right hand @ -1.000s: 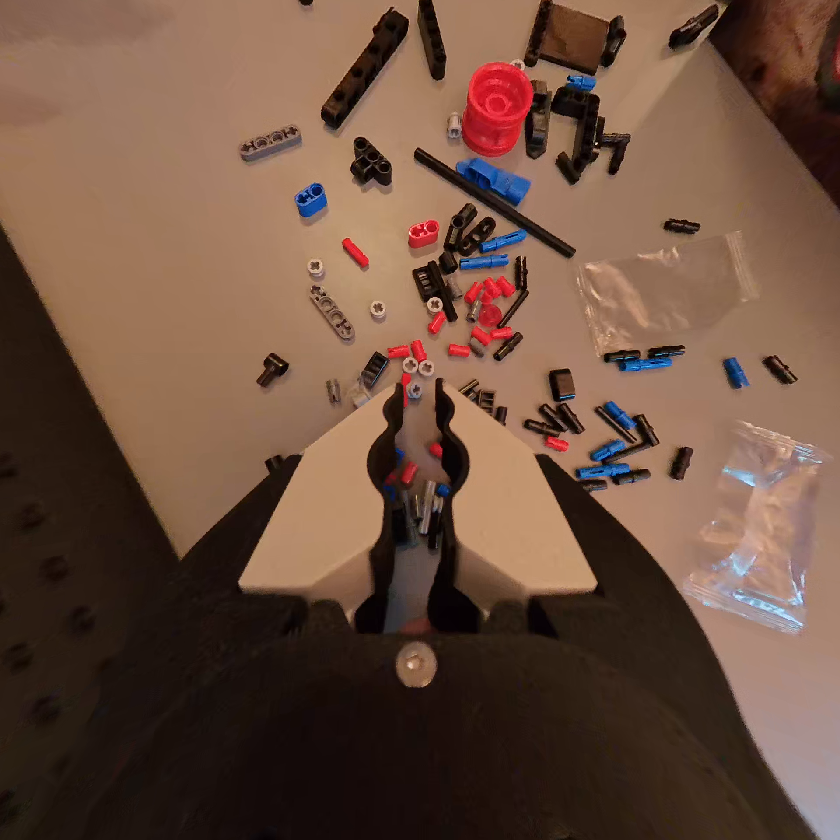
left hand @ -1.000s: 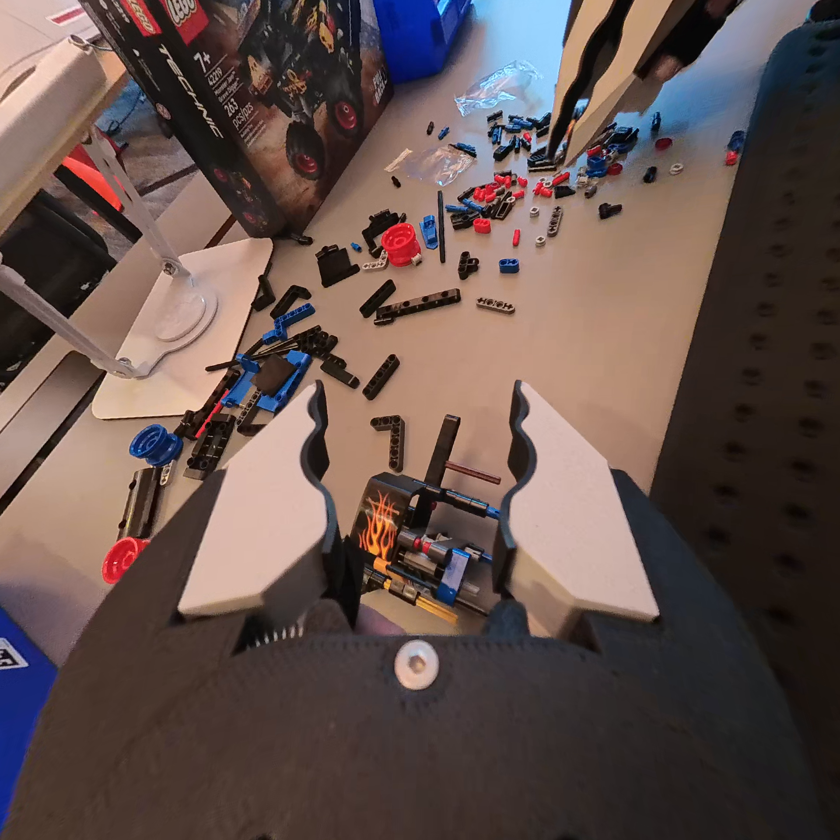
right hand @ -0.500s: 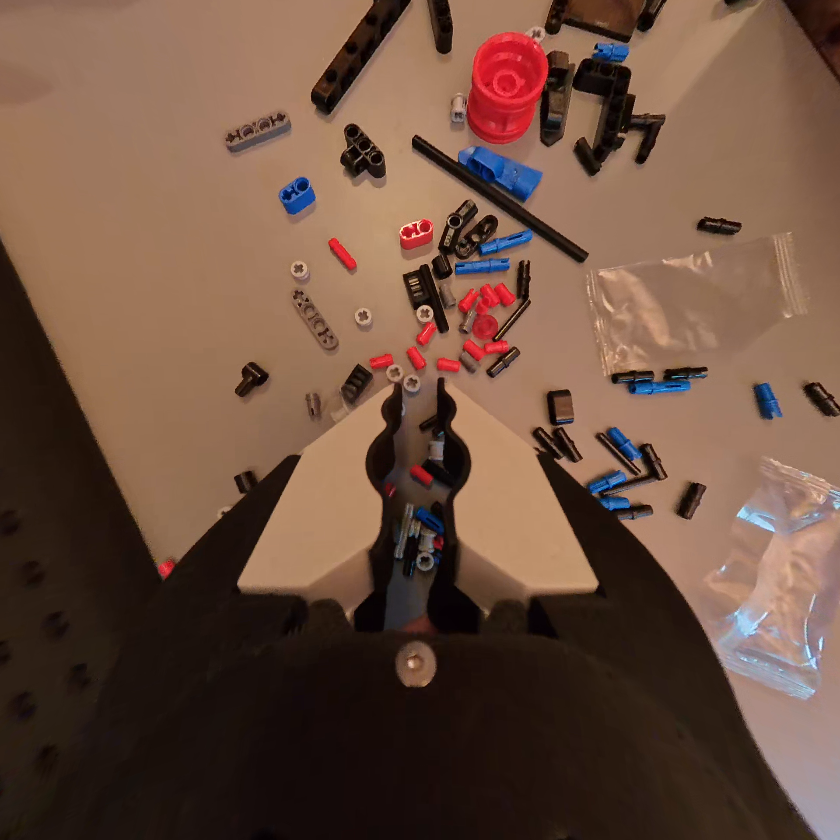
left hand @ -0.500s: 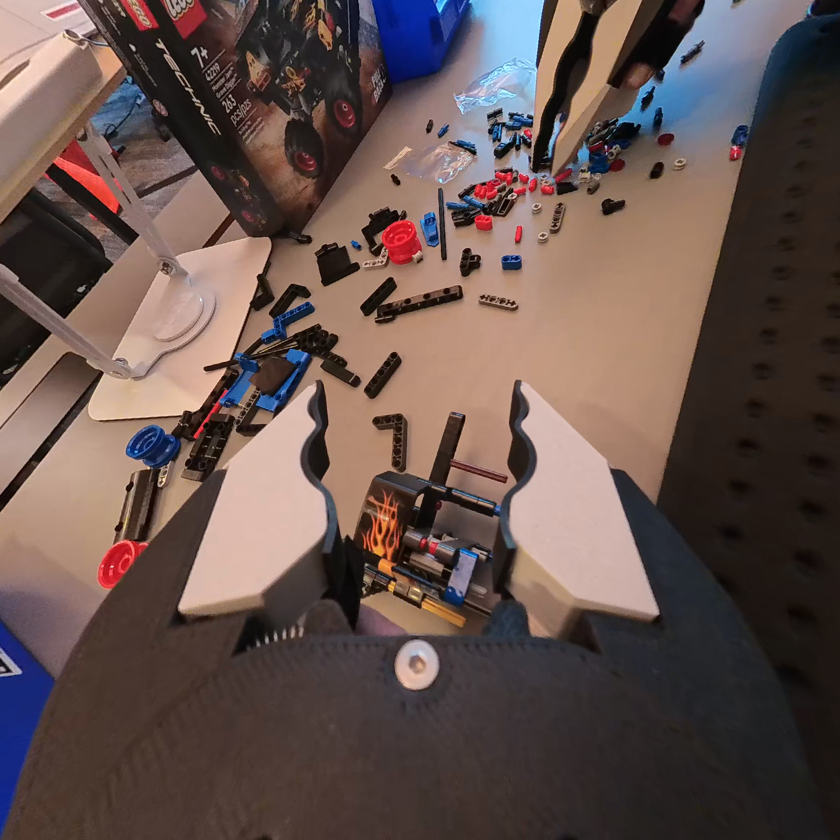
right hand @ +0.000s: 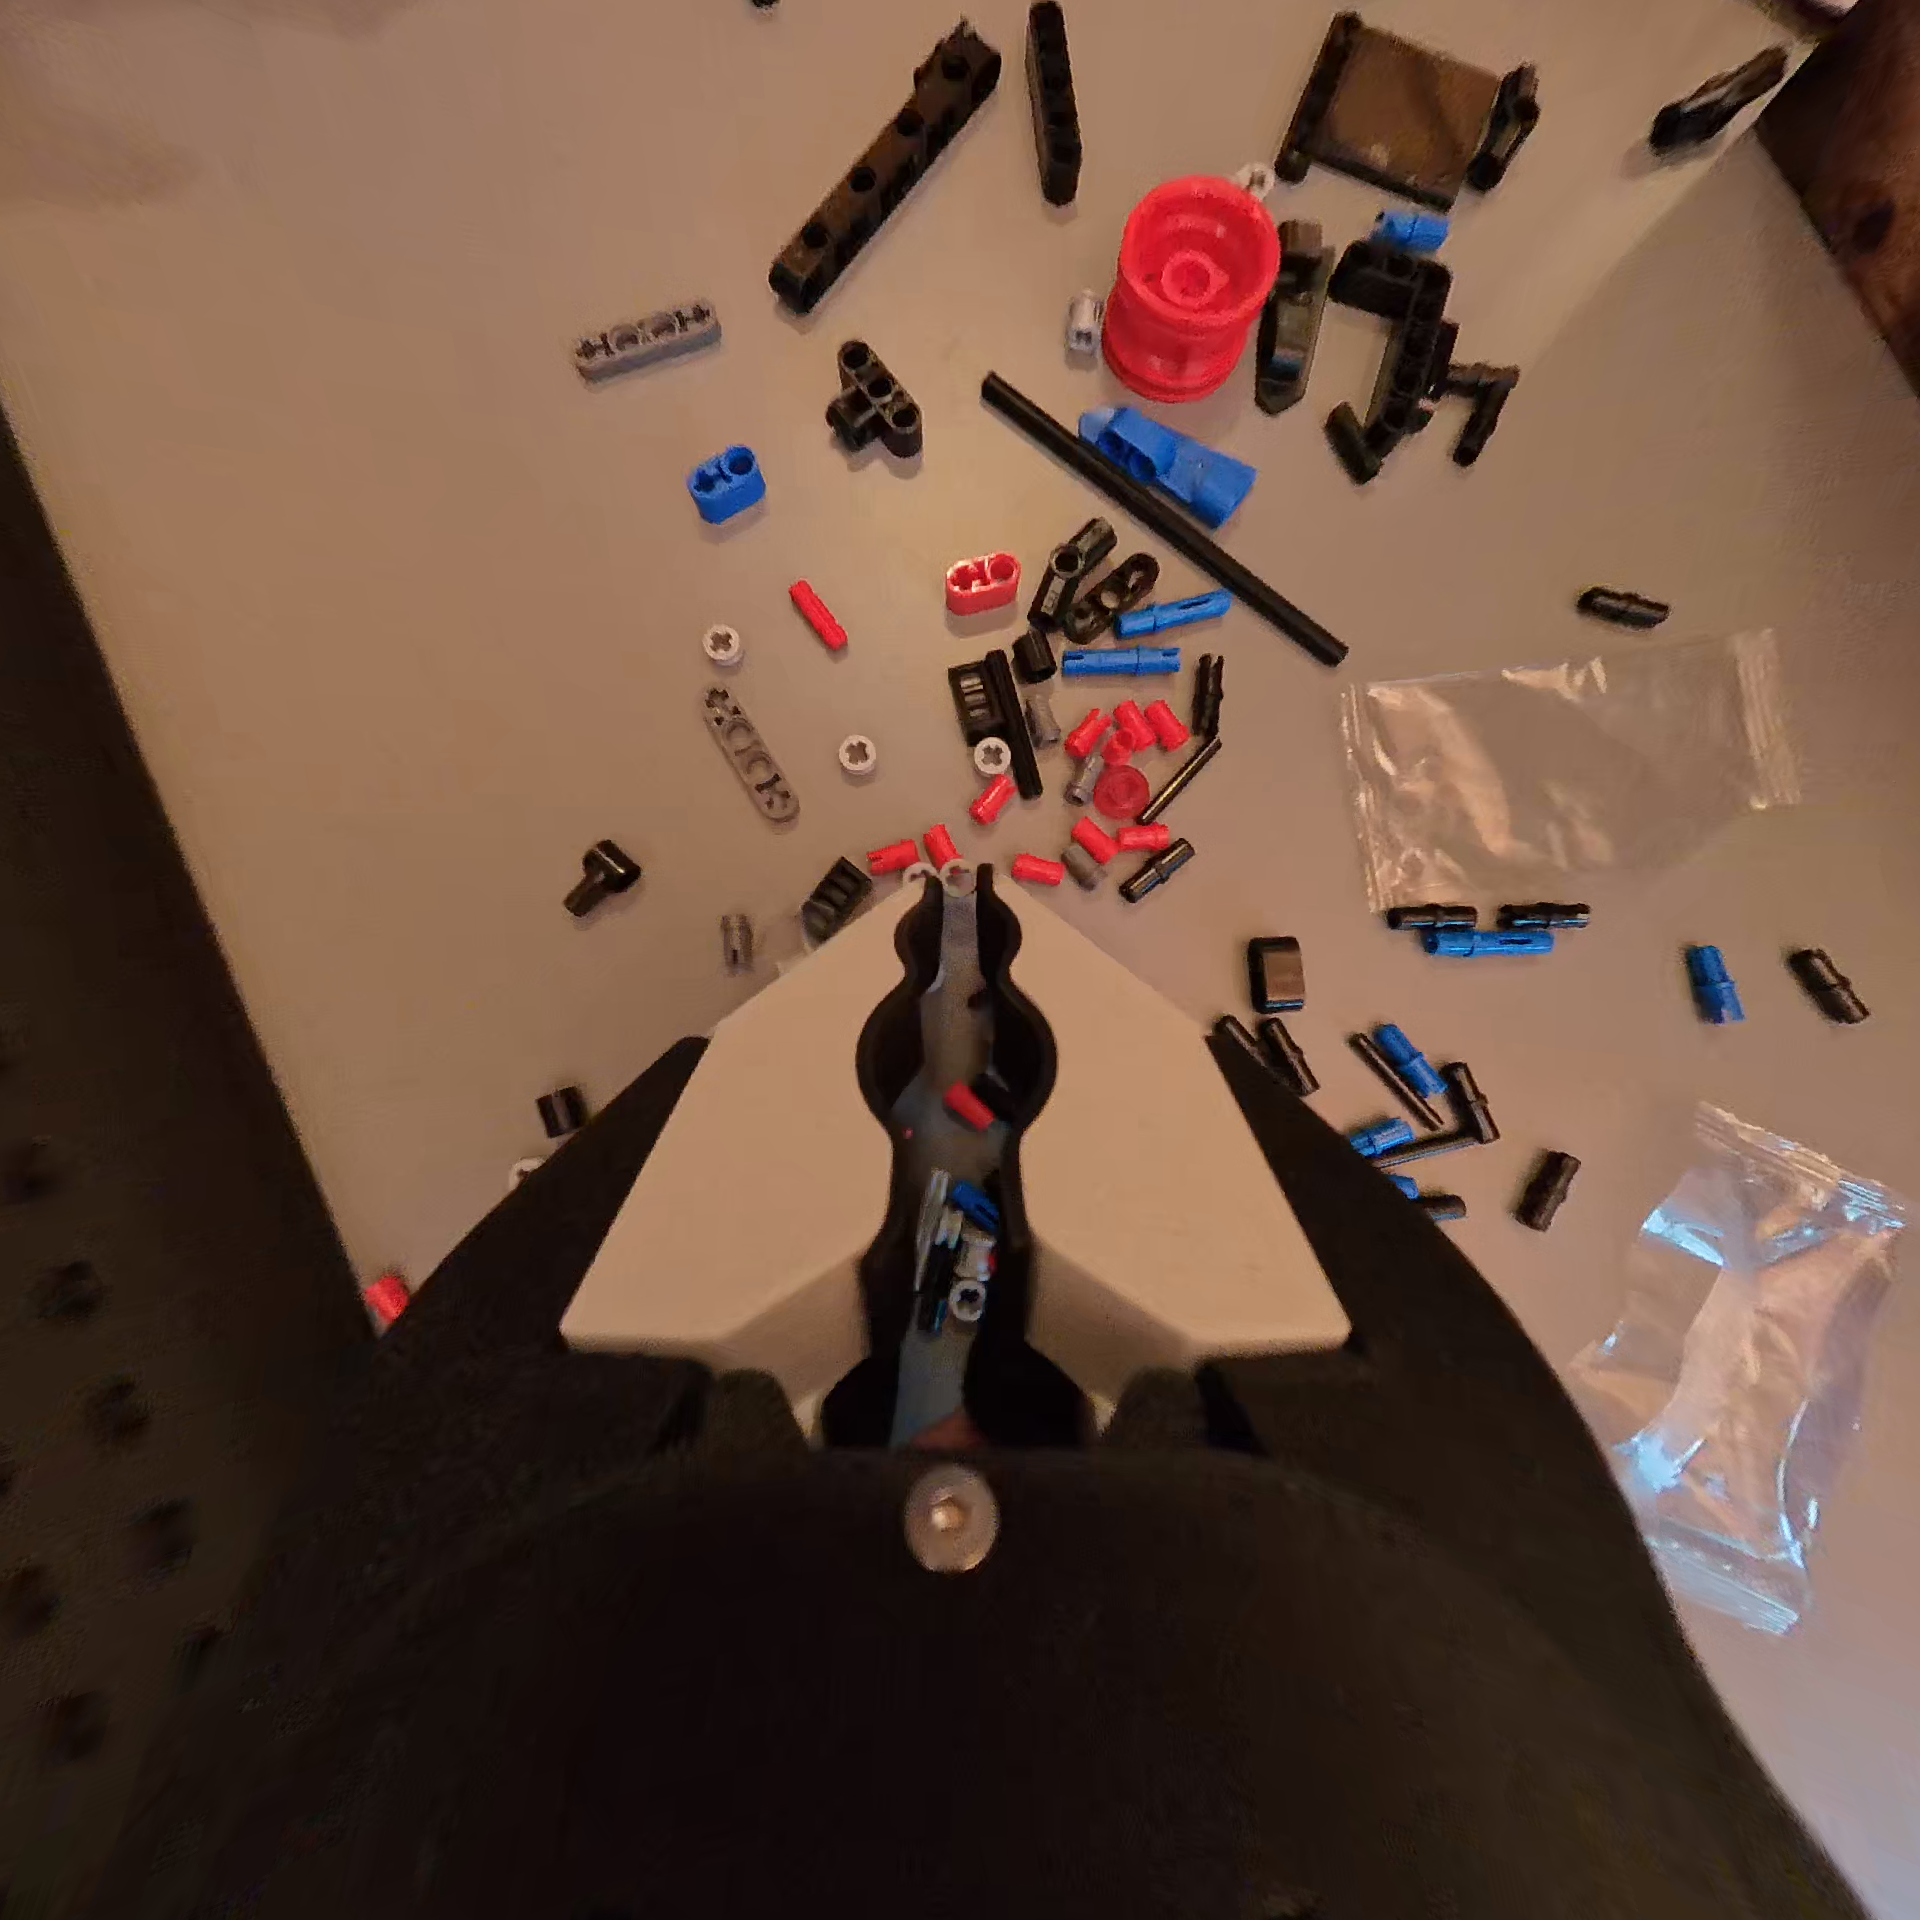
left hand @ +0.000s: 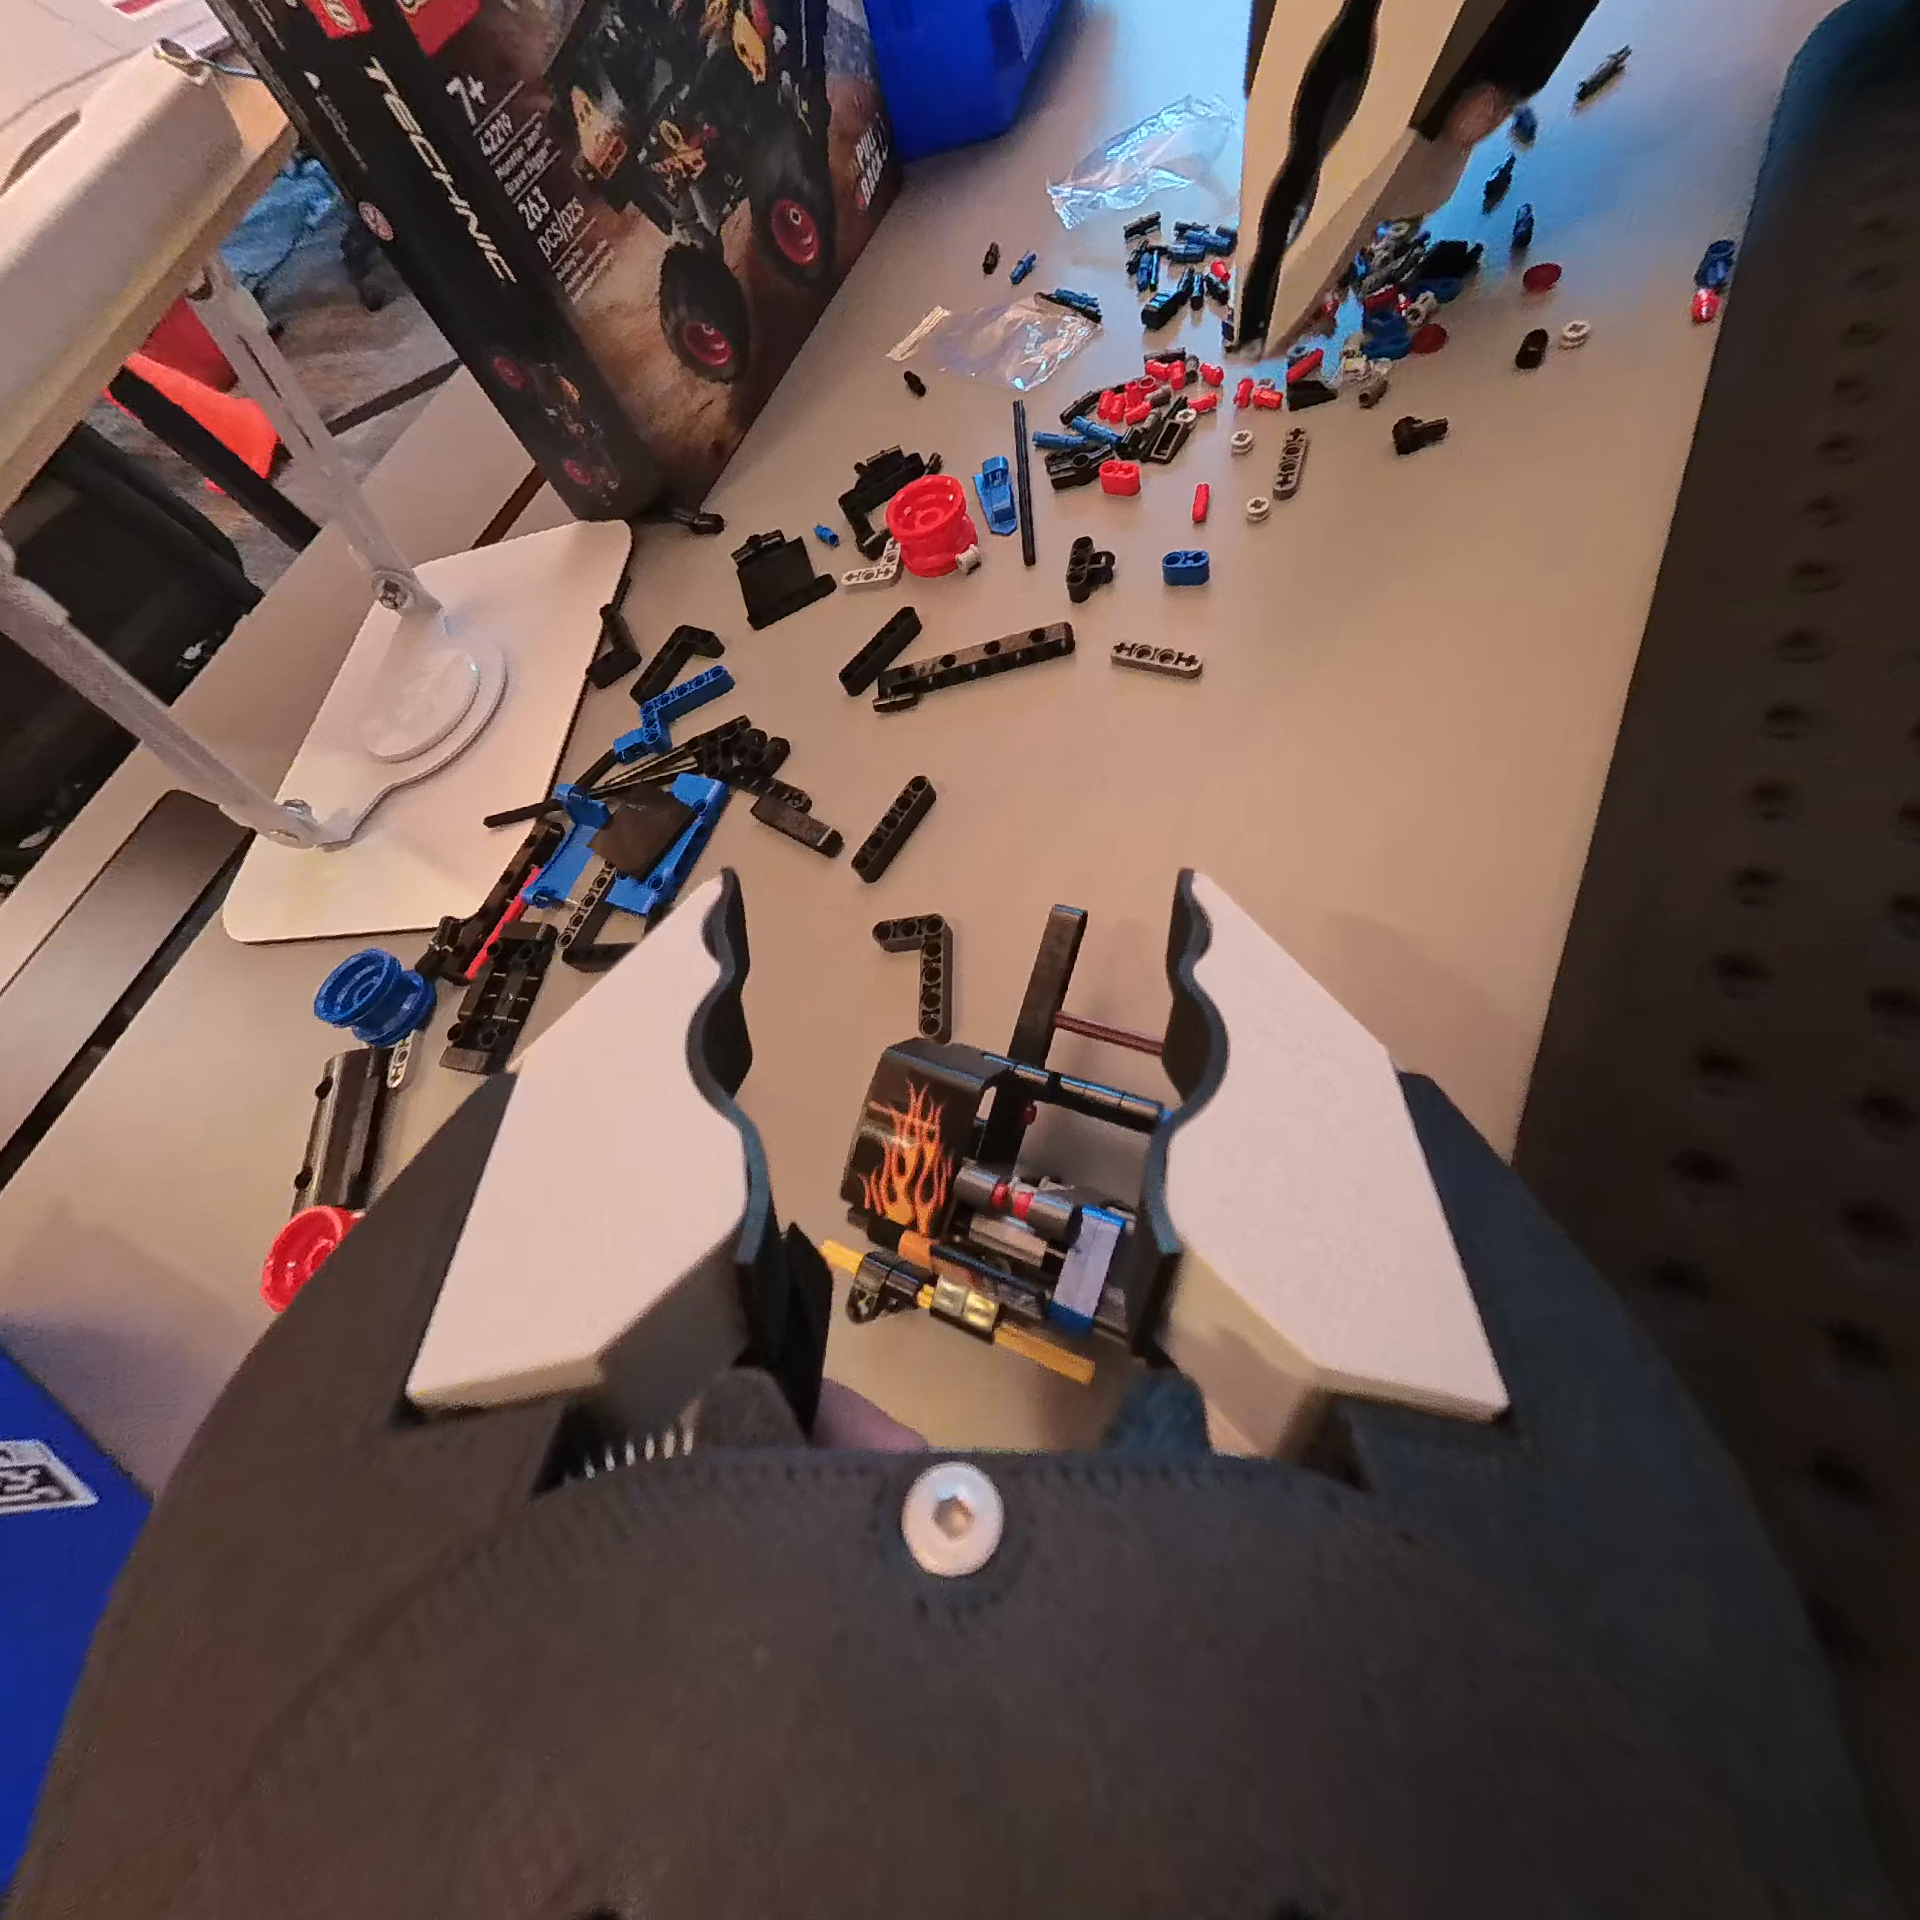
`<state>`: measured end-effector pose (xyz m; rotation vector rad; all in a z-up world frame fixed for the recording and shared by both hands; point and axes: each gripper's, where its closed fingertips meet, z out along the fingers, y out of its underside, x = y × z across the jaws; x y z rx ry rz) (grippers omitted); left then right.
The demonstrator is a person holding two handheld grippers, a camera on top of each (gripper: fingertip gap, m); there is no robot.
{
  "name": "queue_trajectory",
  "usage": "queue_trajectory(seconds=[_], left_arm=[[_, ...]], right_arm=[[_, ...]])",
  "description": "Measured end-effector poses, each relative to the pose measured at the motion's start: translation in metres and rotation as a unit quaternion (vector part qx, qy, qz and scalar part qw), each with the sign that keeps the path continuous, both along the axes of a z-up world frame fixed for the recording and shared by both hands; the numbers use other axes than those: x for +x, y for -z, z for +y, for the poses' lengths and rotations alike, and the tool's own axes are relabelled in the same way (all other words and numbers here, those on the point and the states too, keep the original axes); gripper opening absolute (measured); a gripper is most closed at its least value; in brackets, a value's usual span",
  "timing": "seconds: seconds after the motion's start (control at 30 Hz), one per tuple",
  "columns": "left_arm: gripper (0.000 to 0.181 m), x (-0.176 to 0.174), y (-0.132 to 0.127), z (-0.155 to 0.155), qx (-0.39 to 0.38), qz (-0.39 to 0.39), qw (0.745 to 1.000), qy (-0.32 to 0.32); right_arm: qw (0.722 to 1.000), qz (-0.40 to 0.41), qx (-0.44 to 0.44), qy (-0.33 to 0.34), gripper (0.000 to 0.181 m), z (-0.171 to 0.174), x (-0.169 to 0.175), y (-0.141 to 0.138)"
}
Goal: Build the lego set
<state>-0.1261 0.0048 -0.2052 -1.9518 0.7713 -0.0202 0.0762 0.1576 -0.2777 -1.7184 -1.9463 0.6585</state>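
Note:
My left gripper [left hand: 956,894] is low over the table, its jaws set around a partly built black lego model [left hand: 935,1143] with an orange flame panel, a yellow axle and a blue piece. The model spans the inner part of the jaws and looks held. My right gripper [right hand: 951,883] points down into a scatter of small red, blue and black pins [right hand: 1122,748]. Its jaws are almost together, with a small pale grey bush [right hand: 957,879] at the tips. It also shows in the left wrist view [left hand: 1252,338], tips on the table.
The lego box [left hand: 582,208] and a white stand base [left hand: 416,748] are on the left. Black beams [left hand: 977,660], a red wheel hub [right hand: 1190,286], a blue hub [left hand: 372,997] and clear bags [right hand: 1558,758] lie about. A dark perforated surface [left hand: 1766,831] borders the right. The gap from one gripper's tips to the other's is roughly 25 cm. From the right gripper's tips to the red wheel hub [right hand: 1190,286] is close to 12 cm. My left wrist view [left hand: 940,499] looks at it from another angle.
My right gripper has moved forward over the small parts to the grey bushes and its jaws have narrowed. My left gripper with the model has barely moved.

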Motion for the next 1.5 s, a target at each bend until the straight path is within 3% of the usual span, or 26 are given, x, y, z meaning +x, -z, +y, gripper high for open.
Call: queue_trajectory(seconds=[0.17,0.37,0.5,0.67,1.03,1.23,1.5], left_arm=[[0.069,0.002,0.011,-0.02,-0.066,0.033,0.994,0.079],[0.069,-0.01,0.005,-0.016,-0.078,0.077,0.987,0.117],[0.07,-0.01,0.014,-0.014,-0.104,0.104,0.978,0.146],[0.072,-0.009,0.035,-0.016,-0.148,0.129,0.966,0.171],[0.074,-0.003,0.048,-0.02,-0.187,0.089,0.965,0.164],[0.075,-0.002,0.043,-0.022,-0.184,0.12,0.959,0.18],[0.065,-0.009,0.049,-0.026,-0.217,0.201,0.933,0.206]], right_arm=[[0.999,0.038,0.023,-0.004,0.003,-0.012,-0.007,-0.024],[0.995,0.089,0.034,-0.025,0.003,-0.042,-0.029,-0.051],[0.991,0.119,0.033,-0.046,0.003,-0.066,-0.049,-0.06],[0.989,0.129,0.029,-0.068,0.003,-0.091,-0.067,-0.058],[0.981,0.169,0.024,-0.088,0.003,-0.123,-0.097,-0.068],[0.98,0.169,0.03,-0.101,0.003,-0.141,-0.109,-0.059],[0.978,0.169,0.029,-0.116,0.003,-0.154,-0.119,-0.047]])
